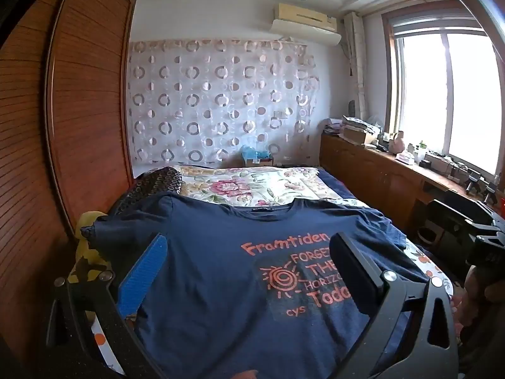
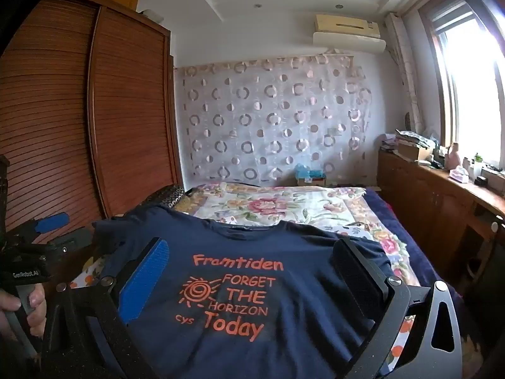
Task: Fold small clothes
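Note:
A navy T-shirt (image 1: 221, 252) with orange print lies flat, front up, on the bed, collar towards the far wall; the right wrist view shows the same T-shirt (image 2: 252, 252). My left gripper (image 1: 249, 252) hovers above its chest, open wide, nothing between its blue and black fingers. My right gripper (image 2: 252, 257) is likewise open above the print, holding nothing. In the right wrist view the left gripper (image 2: 56, 233) appears at the left edge, with a hand (image 2: 28, 303) on its handle. Part of the right gripper's black body shows at the right edge of the left wrist view; its fingers are out of frame there.
The bed (image 1: 252, 186) carries a floral quilt beyond the shirt. A brown slatted wardrobe (image 1: 88, 110) stands close on the left. A wooden counter (image 1: 378, 164) with clutter runs under the window on the right. A small box (image 1: 257, 158) sits by the curtained far wall.

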Action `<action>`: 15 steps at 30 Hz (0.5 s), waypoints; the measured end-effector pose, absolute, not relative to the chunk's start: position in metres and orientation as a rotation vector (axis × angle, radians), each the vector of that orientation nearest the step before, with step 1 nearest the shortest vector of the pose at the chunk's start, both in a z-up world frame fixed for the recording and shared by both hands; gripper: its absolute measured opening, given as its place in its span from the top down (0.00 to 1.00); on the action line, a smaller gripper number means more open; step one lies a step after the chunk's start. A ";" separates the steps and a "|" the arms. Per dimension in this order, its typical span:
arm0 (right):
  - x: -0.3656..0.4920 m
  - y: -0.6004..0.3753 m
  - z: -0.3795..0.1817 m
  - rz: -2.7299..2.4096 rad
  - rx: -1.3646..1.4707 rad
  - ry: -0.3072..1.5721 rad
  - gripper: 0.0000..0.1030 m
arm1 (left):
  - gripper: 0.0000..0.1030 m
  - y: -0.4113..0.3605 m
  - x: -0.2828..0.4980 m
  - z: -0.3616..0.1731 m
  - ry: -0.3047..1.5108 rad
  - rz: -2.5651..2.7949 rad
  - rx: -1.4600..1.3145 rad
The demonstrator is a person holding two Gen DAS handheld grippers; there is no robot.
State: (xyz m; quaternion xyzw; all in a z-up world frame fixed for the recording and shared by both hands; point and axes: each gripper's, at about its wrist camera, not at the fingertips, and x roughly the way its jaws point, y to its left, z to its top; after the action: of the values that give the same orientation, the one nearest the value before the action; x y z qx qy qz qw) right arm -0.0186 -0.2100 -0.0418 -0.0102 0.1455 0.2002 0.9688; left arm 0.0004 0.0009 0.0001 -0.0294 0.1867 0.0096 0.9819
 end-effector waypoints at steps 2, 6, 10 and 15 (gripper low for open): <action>-0.019 -0.210 -0.042 0.407 -0.015 0.283 0.00 | 0.00 0.001 -0.001 0.000 0.363 0.018 -0.053; -0.019 -0.209 -0.042 0.411 -0.015 0.284 0.00 | 0.00 0.000 0.001 0.000 0.371 0.022 -0.051; -0.019 -0.210 -0.042 0.408 -0.008 0.283 0.00 | 0.00 0.000 -0.001 0.000 0.365 0.024 -0.049; -0.021 -0.209 -0.042 0.406 -0.012 0.283 0.00 | 0.00 0.000 0.000 0.000 0.364 0.024 -0.048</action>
State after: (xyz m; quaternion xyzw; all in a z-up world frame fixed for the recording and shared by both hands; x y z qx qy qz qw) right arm -0.0206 -0.2087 -0.0415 -0.0057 0.1401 0.2011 0.9695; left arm -0.0005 -0.0001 0.0002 -0.0237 0.1810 0.0118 0.9831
